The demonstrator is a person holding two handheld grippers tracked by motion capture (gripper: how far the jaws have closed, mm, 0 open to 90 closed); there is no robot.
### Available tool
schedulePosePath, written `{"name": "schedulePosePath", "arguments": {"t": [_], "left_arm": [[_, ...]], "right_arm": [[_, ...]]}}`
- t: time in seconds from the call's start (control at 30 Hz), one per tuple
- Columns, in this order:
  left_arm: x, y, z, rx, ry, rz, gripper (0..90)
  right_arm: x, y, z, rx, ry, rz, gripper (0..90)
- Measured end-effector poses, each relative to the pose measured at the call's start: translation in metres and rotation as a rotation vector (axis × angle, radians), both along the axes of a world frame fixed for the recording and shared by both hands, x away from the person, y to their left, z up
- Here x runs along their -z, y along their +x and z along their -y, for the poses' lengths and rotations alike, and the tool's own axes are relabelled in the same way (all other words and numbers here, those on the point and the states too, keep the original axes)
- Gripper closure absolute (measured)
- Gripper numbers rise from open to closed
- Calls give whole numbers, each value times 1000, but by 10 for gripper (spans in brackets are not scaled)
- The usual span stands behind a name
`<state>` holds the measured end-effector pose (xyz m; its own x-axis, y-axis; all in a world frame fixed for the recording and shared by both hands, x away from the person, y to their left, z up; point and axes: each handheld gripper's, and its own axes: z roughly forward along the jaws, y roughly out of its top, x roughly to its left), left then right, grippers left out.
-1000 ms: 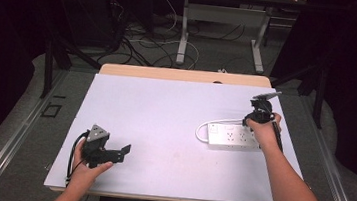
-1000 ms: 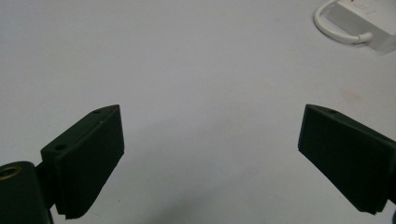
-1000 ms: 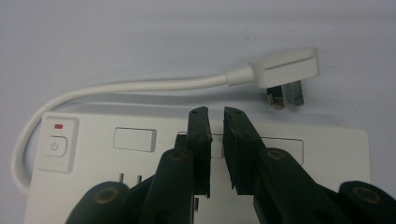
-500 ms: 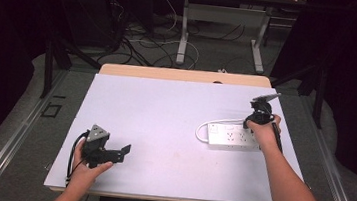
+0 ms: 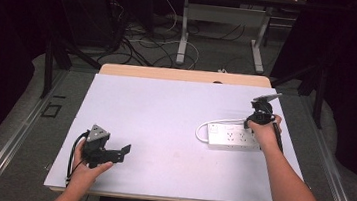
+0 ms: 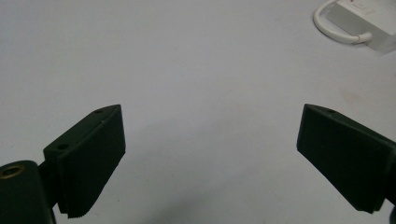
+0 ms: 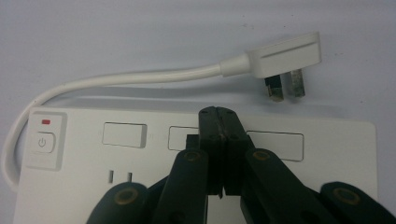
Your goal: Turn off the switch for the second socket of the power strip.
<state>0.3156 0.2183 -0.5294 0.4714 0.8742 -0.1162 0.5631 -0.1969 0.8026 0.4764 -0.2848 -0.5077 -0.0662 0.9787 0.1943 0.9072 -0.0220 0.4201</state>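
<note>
From the high view, a pale lavender surface (image 5: 164, 124) lay before a person whose forearms reached in from the near edge. The left hand (image 5: 84, 168) held the left claw (image 5: 123, 152) low near the front left corner, its jaws spread and pointing toward the right. Well apart, near the right edge, the right claw (image 5: 260, 120) pointed down over a white power strip (image 5: 230, 136), which lay flat with its cord (image 5: 214, 123) looping out from its left end. The right hand (image 5: 263, 133) covered the strip's right end, so contact there could not be judged from this angle.

In the left gripper view, the two black jaws stood wide apart with nothing between them, only bare surface below. The power strip's corner (image 6: 369, 23) and a bend of its cord sat far off at the upper right. This claw seemed parked out of the way, idle.

In the right gripper view, the right claw (image 7: 219, 121) had its jaws pressed together with nothing held, their joined tip hovering over or resting on the strip's top face, between two rectangular socket covers. A power button (image 7: 43, 141) with a red indicator above it sat at the strip's left end. The cord curved round behind the strip to a three-pin plug (image 7: 285, 58) lying unplugged on the surface just beyond. The closed tip looked posed as a pointed tool, perhaps to press or steady the strip.
</note>
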Motion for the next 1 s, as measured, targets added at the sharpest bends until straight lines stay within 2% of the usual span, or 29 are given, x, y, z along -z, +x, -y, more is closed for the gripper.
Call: {"name": "schedulePosePath", "arguments": {"t": [0.33,0.57,0.87,1.0], "left_arm": [[0,0,0,-1,0,-1,82],[0,0,0,3,4,3,84],[0,0,0,-1,-2,0,84],[0,0,0,-2,-2,1,84]], "right_arm": [[0,-1,1,-8,-13,4,900],[0,-1,0,-12,-1,5,900],[3,-2,-2,-8,-37,9,900],[3,-2,-1,-11,-18,11,900]]}}
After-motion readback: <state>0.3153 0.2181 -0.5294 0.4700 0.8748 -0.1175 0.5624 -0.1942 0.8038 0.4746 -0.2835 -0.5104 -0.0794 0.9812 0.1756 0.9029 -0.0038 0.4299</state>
